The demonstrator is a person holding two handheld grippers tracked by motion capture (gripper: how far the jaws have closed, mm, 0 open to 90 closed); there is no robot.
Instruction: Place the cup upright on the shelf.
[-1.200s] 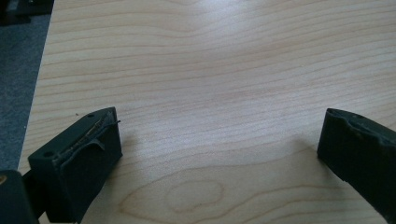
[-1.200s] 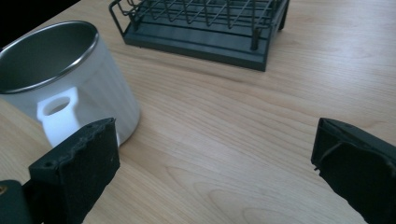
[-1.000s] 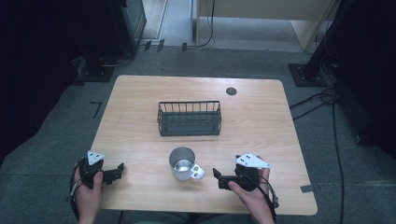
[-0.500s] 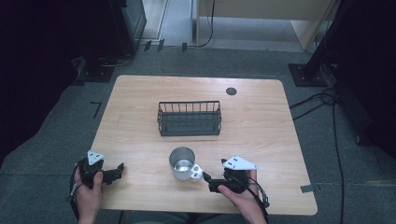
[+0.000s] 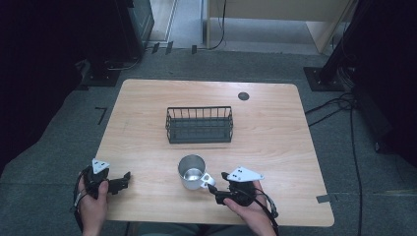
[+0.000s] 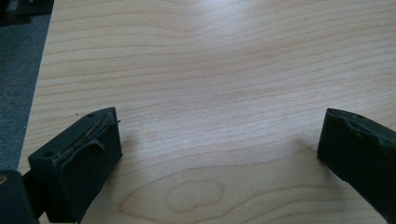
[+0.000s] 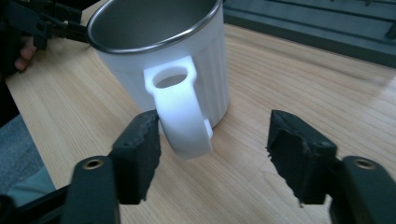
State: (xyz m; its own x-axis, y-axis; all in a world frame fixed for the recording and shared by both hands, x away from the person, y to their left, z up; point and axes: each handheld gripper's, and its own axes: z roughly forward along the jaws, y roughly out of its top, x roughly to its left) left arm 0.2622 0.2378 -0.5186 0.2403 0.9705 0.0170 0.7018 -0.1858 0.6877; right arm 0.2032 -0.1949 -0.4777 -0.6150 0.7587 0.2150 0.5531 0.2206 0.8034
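A white mug with a steel inside stands upright on the near middle of the wooden table, its handle pointing to the near right. My right gripper is at that handle. In the right gripper view the handle lies between the jaws of the right gripper, against the left one and well clear of the right one. These jaws have just been closing and still stand apart. My left gripper rests at the near left, open over bare wood, as the left gripper view confirms for the left gripper.
A black wire basket stands at the table's middle, beyond the mug. A small dark round mark sits near the far edge. The table's near edge runs just below both hands. Dark stands and cables ring the table on the floor.
My right gripper has moved left up to the mug's handle, and its jaws stand narrower than before. The left gripper and the mug have kept still.
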